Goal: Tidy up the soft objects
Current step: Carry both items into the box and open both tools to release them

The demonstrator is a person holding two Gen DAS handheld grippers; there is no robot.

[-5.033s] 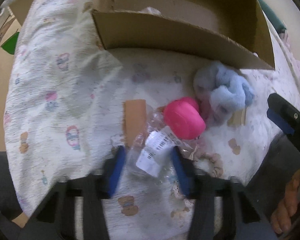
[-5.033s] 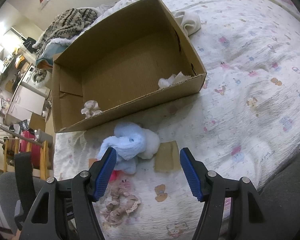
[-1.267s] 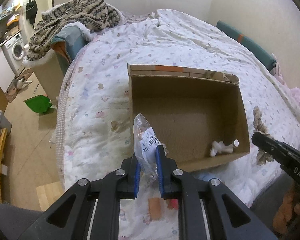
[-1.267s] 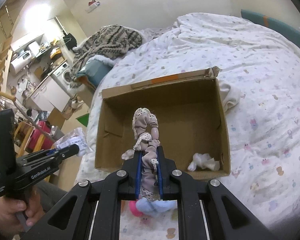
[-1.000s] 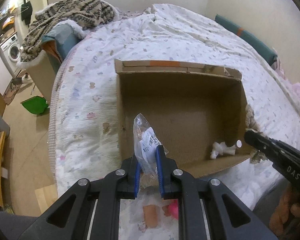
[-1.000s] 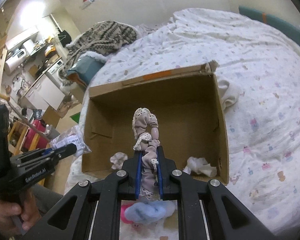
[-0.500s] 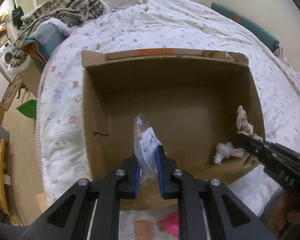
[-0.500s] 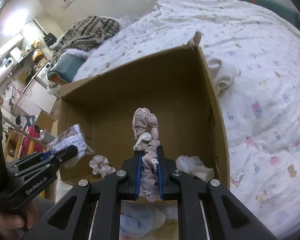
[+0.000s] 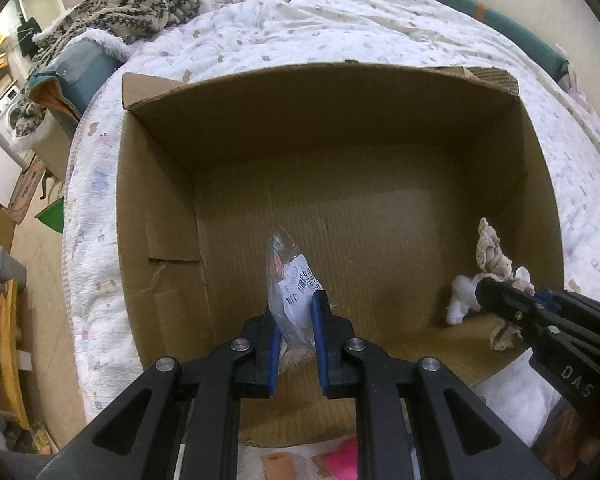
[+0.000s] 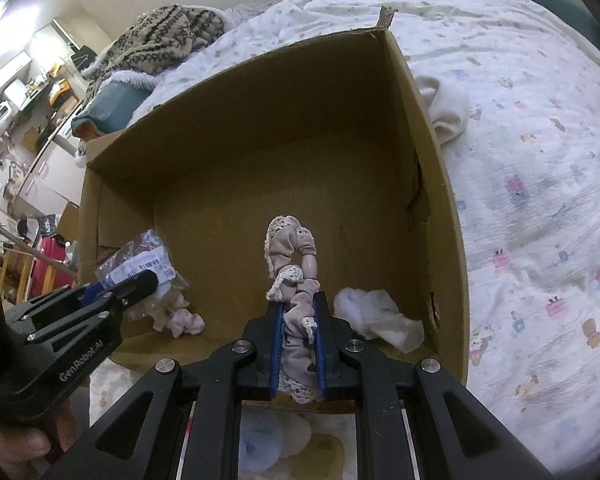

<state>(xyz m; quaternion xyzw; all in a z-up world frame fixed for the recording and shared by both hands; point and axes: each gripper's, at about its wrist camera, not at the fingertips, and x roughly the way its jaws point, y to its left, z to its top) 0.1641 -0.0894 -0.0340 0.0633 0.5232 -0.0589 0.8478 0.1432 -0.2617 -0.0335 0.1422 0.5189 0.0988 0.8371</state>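
Above the open cardboard box (image 9: 160,216) on the bed (image 10: 540,184), both grippers point steeply down into the interior. Left gripper (image 9: 296,320): clenched on a clear plastic packet (image 9: 290,280) with a white barcode label, which stands up between the blue pads over the box floor, toward the near wall. Right gripper (image 10: 298,320): clenched on a mauve scrunchie (image 10: 292,256) edged in cream lace; the loop rises above the fingertips and the lower part hangs between the jaws, over the near right part of the box. Inside the box, on the floor by the near wall: a small pale scrunchie (image 10: 176,318) to the left, just under the tip of the left gripper as the right wrist view shows it, and a white crumpled soft piece (image 10: 380,318) to the right, near the right wall. Outside the box, on the bed in front of the near wall: a light blue fluffy item (image 10: 260,448) and a bright pink item (image 9: 342,458), both partly hidden by the gripper frames. A cream cloth (image 10: 446,114) lies against the outside of the box's right wall.
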